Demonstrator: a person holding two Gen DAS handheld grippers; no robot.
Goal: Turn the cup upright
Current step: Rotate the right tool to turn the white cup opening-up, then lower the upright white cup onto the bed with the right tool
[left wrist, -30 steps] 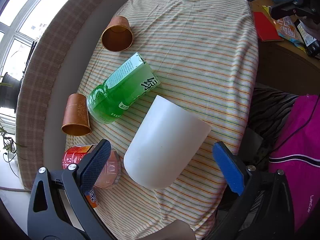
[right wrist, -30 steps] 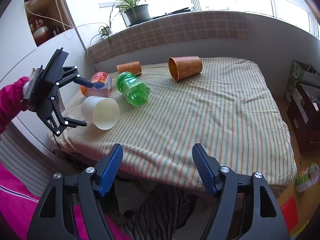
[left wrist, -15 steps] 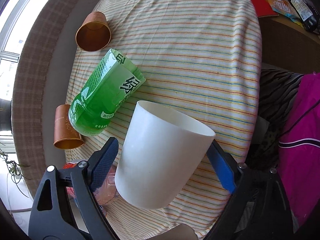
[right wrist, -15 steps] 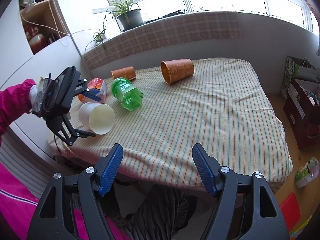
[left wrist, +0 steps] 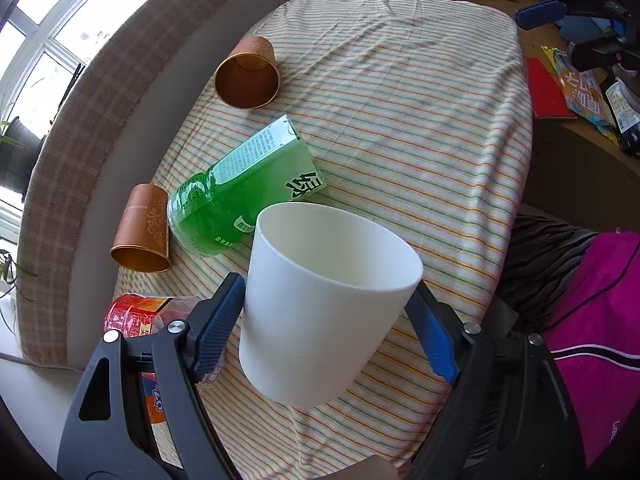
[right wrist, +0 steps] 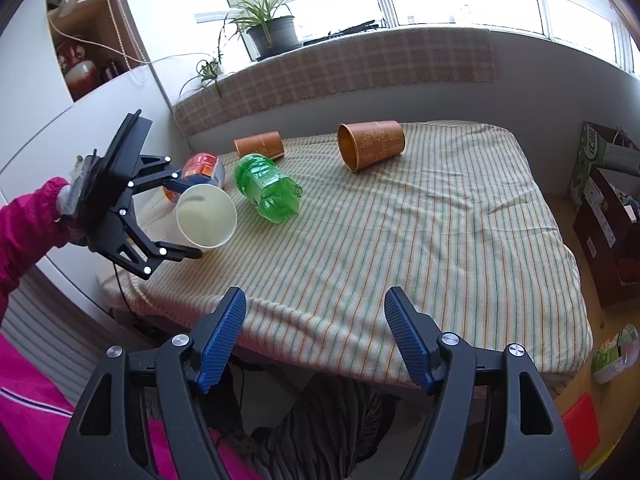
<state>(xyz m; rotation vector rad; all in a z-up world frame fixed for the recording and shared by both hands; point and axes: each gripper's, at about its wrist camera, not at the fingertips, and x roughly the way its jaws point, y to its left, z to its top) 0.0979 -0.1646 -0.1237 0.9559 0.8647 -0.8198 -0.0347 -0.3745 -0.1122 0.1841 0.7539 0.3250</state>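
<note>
Your left gripper (left wrist: 326, 328) was clamped on the white cup (left wrist: 324, 304), its blue pads (left wrist: 218, 330) pressed against the cup's two sides. In the right wrist view the same left gripper (right wrist: 182, 222) held the white cup (right wrist: 206, 216) lifted off the striped cloth (right wrist: 400, 240) at the table's near left corner, tilted, with its open mouth facing toward the right and slightly up; it was not upright.

Just behind the cup, at the left edge of the table, lay a red-labelled bottle (left wrist: 140, 314), partly hidden by your gripper's finger. Past it, a small brown cup (left wrist: 144, 234) lay on its side, its mouth toward the table's edge. A green bottle (left wrist: 244, 196) lay on its side just beside that cup, close behind the white cup's rim. Farther along the cloth, well apart from the bottle, a larger brown cup (left wrist: 248, 72) also lay on its side with its gold interior showing.

On the right, your right gripper (right wrist: 316, 336) hung at the near edge of the table with its fingers spread apart and nothing between them, well clear of every cup. A potted plant (right wrist: 272, 28) stood on the windowsill behind.
</note>
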